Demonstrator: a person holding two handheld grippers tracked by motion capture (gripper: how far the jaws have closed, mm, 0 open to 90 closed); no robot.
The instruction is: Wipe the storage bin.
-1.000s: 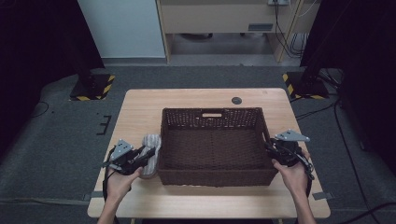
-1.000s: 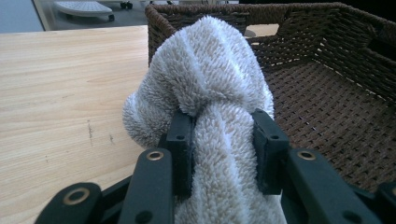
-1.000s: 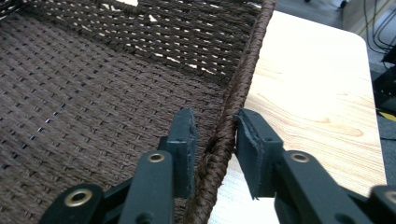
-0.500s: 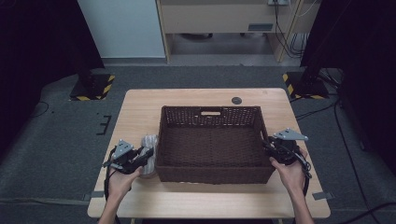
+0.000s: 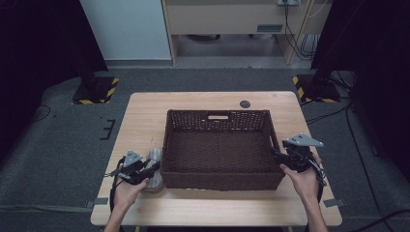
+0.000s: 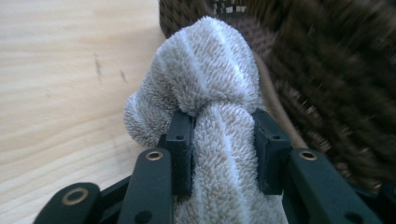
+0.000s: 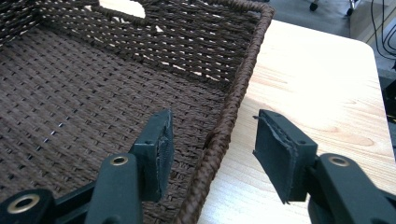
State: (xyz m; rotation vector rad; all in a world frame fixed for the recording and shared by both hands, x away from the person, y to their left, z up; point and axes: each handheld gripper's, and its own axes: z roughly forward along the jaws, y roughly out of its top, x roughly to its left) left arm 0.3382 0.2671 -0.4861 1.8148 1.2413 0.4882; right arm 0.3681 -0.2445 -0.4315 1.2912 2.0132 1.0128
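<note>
Gripping a rolled beige-and-white striped terry towel (image 6: 212, 88) between the two black jaws of the left gripper (image 5: 145, 170), closed tight enough to pinch the pile into a waist, and holding it at the near left corner of the light wooden table (image 5: 145, 121), just beside the outer left wall of the basket, apparently ready for lifting over the rim. Straddling the right rim of the dark brown rectangular woven wicker basket (image 5: 220, 147) with the right gripper (image 7: 212, 154), jaws standing wide apart and holding nothing, one inside the wall and one outside, likely placed so for steadying the basket while the towel is going in. Lying bare, the basket's woven floor, with a cut-out handle slot in the far wall. Sitting beyond the basket near the table's far edge, a small dark round disc (image 5: 245, 104).
</note>
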